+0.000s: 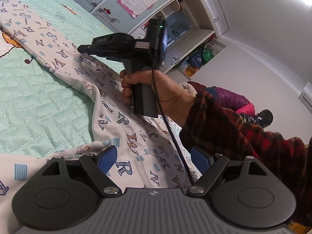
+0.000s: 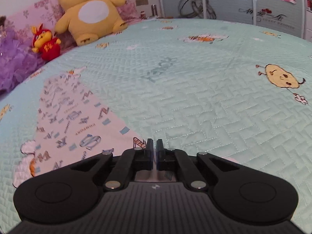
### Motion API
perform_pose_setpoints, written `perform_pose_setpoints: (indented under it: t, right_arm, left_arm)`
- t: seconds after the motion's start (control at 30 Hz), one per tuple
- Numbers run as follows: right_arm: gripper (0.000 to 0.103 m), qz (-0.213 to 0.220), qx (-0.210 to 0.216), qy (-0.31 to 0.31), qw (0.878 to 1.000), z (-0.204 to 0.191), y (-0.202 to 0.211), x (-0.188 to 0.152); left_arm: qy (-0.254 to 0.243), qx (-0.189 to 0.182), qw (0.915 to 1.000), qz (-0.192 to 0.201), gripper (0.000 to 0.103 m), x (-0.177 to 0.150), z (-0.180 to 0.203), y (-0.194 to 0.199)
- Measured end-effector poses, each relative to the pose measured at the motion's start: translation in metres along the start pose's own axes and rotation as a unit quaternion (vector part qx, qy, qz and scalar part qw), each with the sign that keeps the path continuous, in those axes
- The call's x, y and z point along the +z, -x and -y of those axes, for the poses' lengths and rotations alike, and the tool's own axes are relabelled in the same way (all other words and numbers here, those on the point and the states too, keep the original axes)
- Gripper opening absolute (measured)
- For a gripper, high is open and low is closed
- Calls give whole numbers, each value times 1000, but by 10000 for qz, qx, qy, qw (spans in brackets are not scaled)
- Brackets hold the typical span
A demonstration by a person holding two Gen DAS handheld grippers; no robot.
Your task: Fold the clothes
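Right up close at the bottom of the left wrist view: the left gripper (image 1: 154,159), blue pads spread wide at frame centre-bottom, nothing pinched, the letter-print garment (image 1: 136,136) lying loose between and under them. That garment is white w/ blue and orange letters, spilling from lower centre up toward the upper left across the mint quilted bedspread (image 1: 39,101).

Mid-frame, a hand (image 1: 156,95) in a red plaid sleeve (image 1: 243,136) grips the handle of the right gripper (image 1: 81,49), whose tip sits down at the cloth's edge, centre-left. A black cable (image 1: 171,128) hangs from it toward the bottom of the frame.

Over to the right wrist view: same gripper (image 2: 154,146) at bottom centre, jaws pressed together, only a sliver of gap; whether cloth is caught in there, can't tell. The garment (image 2: 74,124) runs as a long strip up the left side of the frame, its near corner just left of the tips. Bedspread (image 2: 195,97) fills the rest.

Upper left: big yellow plush (image 2: 89,9) against a pink floral headboard (image 2: 29,13), small red-and-yellow plush (image 2: 45,42) beside it. Wardrobe doors (image 2: 253,5) w/ posters across the top right.
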State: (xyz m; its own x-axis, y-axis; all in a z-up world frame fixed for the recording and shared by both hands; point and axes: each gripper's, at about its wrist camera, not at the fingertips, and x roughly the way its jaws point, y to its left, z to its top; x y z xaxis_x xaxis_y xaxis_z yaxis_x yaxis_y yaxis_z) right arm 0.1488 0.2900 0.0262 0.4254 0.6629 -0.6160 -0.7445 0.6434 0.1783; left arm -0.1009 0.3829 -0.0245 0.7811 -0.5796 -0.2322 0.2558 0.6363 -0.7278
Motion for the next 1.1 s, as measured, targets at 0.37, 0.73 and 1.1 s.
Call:
perform_pose_setpoints:
  t: [0.37,0.73,1.1]
  right_arm:
    - [19,17,10,77,10000,8,15,-8]
    - [3,140,-189,-11,9997,7,11,-13]
    - [7,-519,1868,-1699,9662,6,63,-73]
  left_arm:
    - [-3,9,10000,0,86,1,-1,1]
    - [5,2,10000,-1,86,2,2,1]
    - [339,-258,9991,66,86,7,-5,5]
